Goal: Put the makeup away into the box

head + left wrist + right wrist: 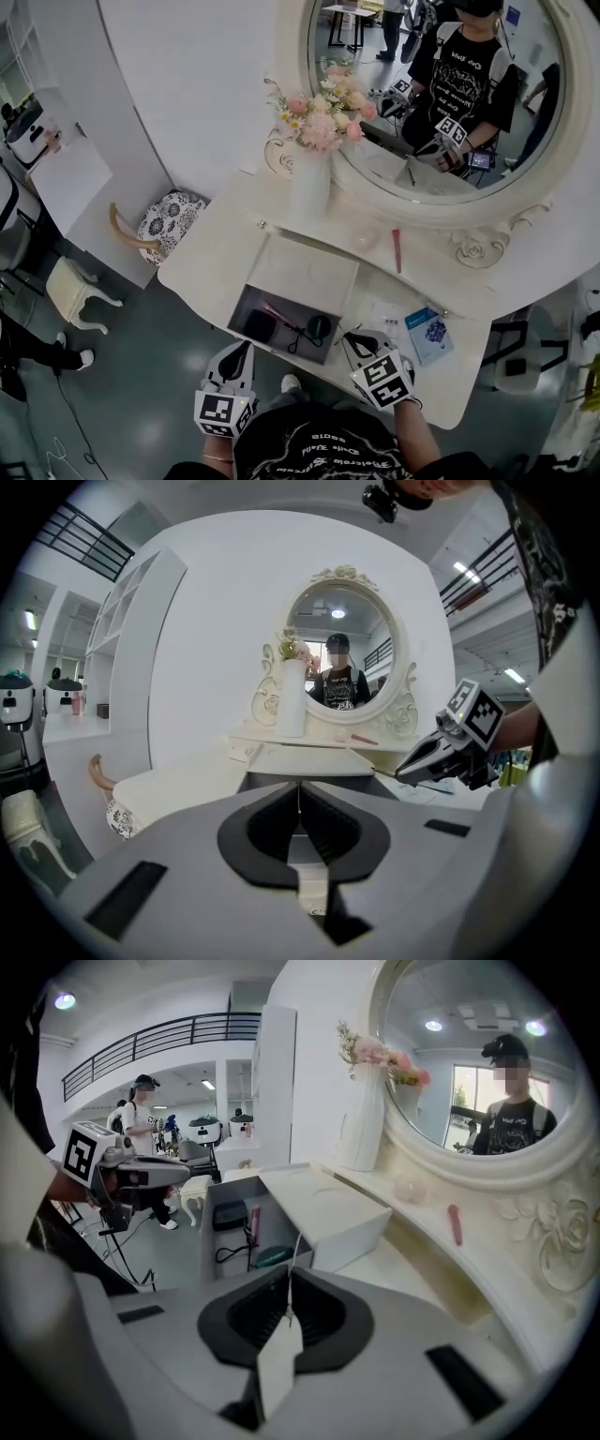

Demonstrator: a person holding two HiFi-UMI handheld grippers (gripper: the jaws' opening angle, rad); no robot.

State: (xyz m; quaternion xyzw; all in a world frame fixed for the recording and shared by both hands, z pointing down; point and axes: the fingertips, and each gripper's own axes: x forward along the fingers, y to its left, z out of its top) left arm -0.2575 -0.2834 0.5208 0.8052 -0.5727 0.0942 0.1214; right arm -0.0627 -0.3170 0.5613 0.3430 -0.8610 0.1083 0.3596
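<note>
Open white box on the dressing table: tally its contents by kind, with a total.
Black rectangular case: 1
Slim pink stick: 1
Looped black cord: 1
Round dark-teal compact: 1
Total: 4

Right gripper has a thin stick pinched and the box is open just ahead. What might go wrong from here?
1. The right gripper pinches the thin stick at one end only. The stick may swivel or slip out before it is over the box.
2. The blue packet lies close beside that gripper and may get swept aside.
</note>
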